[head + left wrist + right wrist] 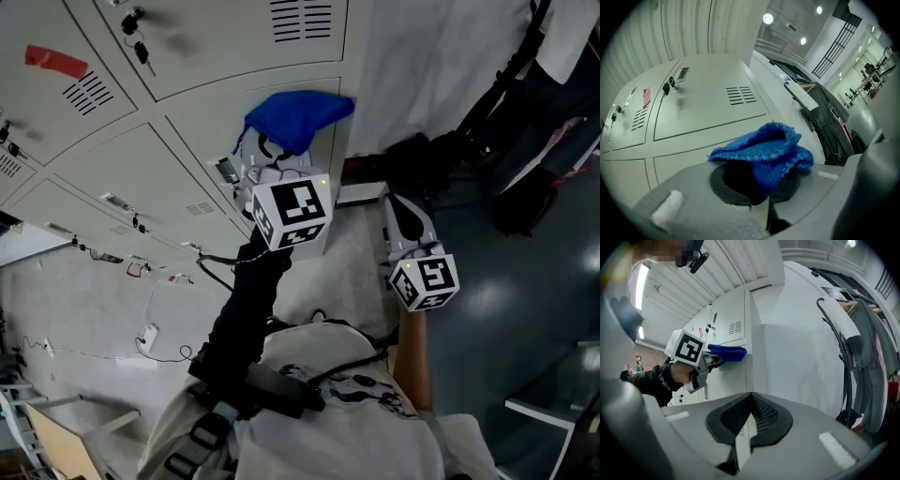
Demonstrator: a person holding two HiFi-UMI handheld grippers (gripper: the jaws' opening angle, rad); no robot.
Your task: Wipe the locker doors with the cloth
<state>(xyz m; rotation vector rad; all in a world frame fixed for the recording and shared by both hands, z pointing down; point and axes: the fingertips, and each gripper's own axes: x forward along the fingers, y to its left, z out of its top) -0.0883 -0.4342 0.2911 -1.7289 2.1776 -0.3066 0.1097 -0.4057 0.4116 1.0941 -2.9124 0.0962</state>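
A blue knitted cloth [298, 116] is pinched in my left gripper [272, 155], whose jaws are shut on it. The cloth lies against a grey locker door [225, 141] near the locker bank's right edge. In the left gripper view the cloth [764, 152] bunches over the jaws, with a door and its vent slots [740, 95] beyond. My right gripper [401, 211] hangs lower to the right, away from the lockers, its jaws shut with nothing between them. The right gripper view shows the left gripper [715, 359] and the cloth [727, 352] on the door.
Keys [139, 45] hang from a lock on an upper door, and a red tag [54, 61] is stuck to another. A white wall [431, 66] adjoins the lockers on the right. Dark bags and clothing [525, 141] hang beside it. Cables [150, 337] lie on the floor below.
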